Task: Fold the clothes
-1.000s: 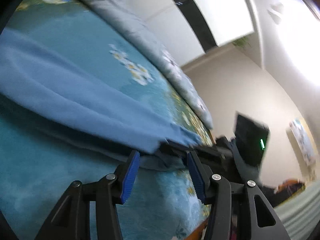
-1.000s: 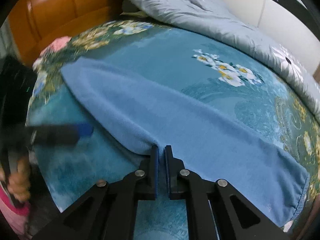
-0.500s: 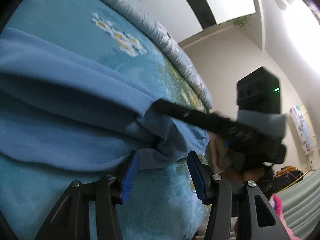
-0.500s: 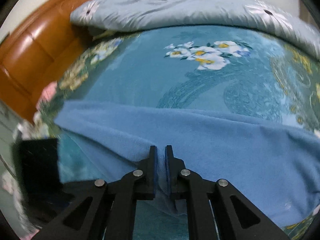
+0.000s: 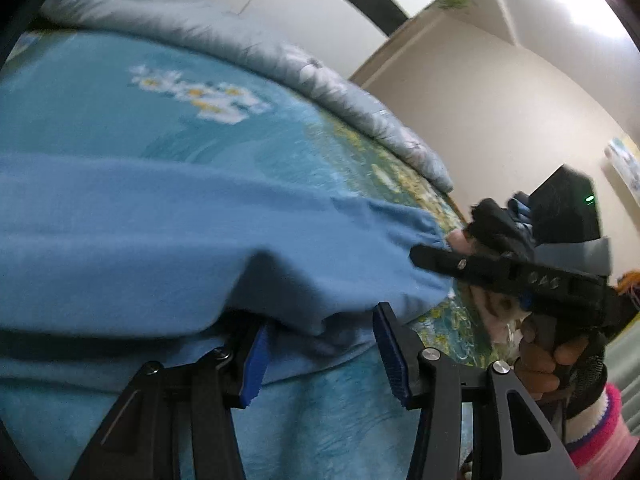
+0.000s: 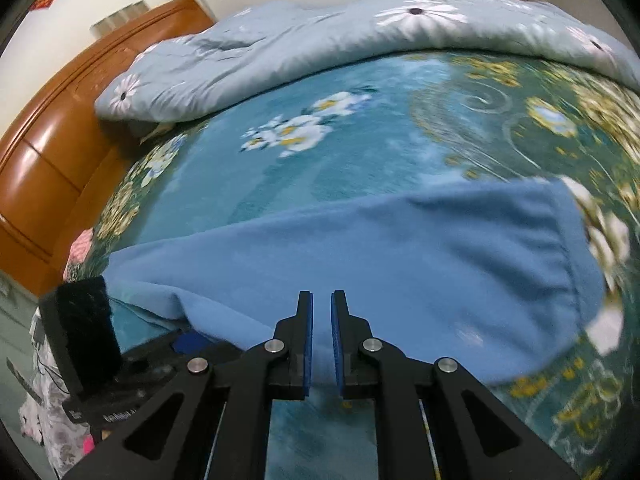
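A bed in teal floral bedding fills both of my views, a grey-blue quilt heaped along its far side and an orange wooden headboard at far left. Across the near half lies the blue garment, its long axis running left to right along the bed's near edge, one hemmed end rounding off at the right. Its near edge is lifted and turned toward the far side, so a raised fold shows in the left wrist view, with a second layer of blue beneath.

My right gripper is closed to a narrow slit on that near edge of the blue garment, cloth pinched between the blue pads; it sits dead ahead of the fingers. My left gripper stands wide open, the lifted fold draped just over and ahead of its pads, nothing clamped. From that view the right gripper's black body shows at right, held in a hand with a pink cuff.

I judge that the coming move turns on the left gripper: the edge lies straight in front of it and slightly above, nearer to it than to anything else, and both holds must share 1 edge along the long axis for an even fold.
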Demonstrator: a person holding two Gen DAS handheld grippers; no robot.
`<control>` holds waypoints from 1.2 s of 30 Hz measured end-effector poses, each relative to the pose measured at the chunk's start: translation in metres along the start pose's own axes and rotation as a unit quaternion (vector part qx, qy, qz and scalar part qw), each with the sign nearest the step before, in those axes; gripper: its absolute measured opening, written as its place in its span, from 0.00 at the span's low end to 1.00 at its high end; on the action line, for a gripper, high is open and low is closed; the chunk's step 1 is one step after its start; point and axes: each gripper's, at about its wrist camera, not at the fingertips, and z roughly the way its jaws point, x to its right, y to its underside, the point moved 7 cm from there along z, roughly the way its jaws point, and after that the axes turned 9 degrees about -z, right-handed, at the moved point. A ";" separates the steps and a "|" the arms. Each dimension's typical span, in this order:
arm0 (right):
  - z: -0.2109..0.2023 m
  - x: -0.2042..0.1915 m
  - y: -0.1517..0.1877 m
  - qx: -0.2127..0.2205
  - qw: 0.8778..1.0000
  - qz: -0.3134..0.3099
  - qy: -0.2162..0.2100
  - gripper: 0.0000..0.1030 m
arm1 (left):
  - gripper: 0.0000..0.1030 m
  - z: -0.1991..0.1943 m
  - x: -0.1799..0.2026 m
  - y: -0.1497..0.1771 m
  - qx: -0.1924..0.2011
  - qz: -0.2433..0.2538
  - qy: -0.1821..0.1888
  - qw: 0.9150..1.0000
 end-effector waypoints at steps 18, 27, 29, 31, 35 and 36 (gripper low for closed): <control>-0.023 0.094 0.027 0.032 0.992 0.114 0.045 0.08 | 0.45 -0.008 0.025 0.040 -0.080 0.027 0.060 0.995; -0.020 0.106 0.040 0.035 0.988 0.145 0.037 0.08 | 0.45 -0.009 0.024 0.063 -0.117 0.040 0.041 0.992; -0.023 0.107 0.039 0.040 0.988 0.147 0.042 0.08 | 0.45 -0.009 0.023 0.067 -0.124 0.041 0.038 0.991; -0.032 0.109 0.039 0.054 0.986 0.148 0.056 0.08 | 0.45 -0.010 0.023 0.070 -0.130 0.042 0.035 0.990; -0.054 0.118 0.039 0.084 0.981 0.156 0.085 0.08 | 0.45 -0.033 0.029 0.069 -0.116 0.058 0.044 0.991; -0.057 0.120 0.040 0.084 0.980 0.153 0.096 0.11 | 0.45 -0.041 0.029 0.066 -0.107 0.058 0.049 0.991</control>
